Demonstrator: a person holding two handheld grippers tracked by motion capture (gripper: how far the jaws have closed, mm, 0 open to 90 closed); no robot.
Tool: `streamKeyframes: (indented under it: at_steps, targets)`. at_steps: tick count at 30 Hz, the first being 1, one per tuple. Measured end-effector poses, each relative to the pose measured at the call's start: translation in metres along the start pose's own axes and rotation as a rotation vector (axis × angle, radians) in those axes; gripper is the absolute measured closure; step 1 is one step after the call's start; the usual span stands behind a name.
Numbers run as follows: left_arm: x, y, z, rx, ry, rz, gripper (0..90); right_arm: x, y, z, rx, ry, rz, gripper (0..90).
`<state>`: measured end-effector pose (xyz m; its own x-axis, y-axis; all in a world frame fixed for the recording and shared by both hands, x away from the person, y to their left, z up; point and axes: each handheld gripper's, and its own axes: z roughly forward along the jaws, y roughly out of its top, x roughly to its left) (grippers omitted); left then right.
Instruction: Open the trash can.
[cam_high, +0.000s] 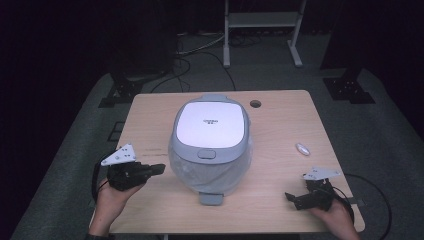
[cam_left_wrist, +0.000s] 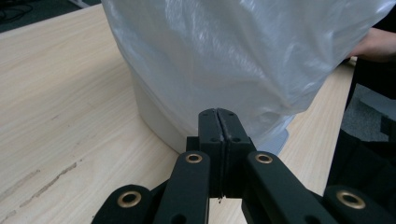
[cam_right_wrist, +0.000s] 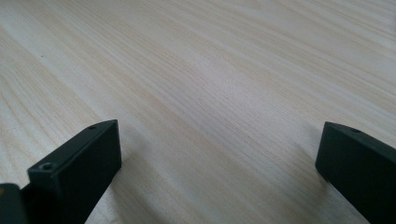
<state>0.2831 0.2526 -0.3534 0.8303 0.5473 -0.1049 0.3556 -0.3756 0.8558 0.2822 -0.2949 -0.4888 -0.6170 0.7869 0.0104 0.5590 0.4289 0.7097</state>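
A plastic-wrapped cooker (cam_high: 210, 145) sits mid-bench (cam_high: 280, 130). Left of it, the left tongs (cam_high: 159, 169) are pressed together; right of it, the right tongs (cam_high: 291, 199) are spread, with a small capsule (cam_high: 302, 149) beyond.

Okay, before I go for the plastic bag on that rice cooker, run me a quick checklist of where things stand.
1. Left gripper fingers shut with nothing between them, not ready to grasp: not ok.
2. Right gripper open over bare table: ok.
3. Rice cooker lid closed: ok.
4. Plastic bag close ahead of the left gripper: ok.
5. Small white object lies apart from the cooker: ok.
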Motion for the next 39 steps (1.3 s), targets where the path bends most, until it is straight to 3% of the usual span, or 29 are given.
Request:
streamKeyframes:
  at_steps: [13,39]
  targets:
    - [-0.001,0.016,-0.018,-0.039,-0.033,-0.016,89.3,0.000,0.000,0.000,0.000,0.000,0.000,0.0]
    - [-0.023,0.059,-0.039,-0.101,-0.072,0.028,88.9,0.000,0.000,0.000,0.000,0.001,0.000,0.0]
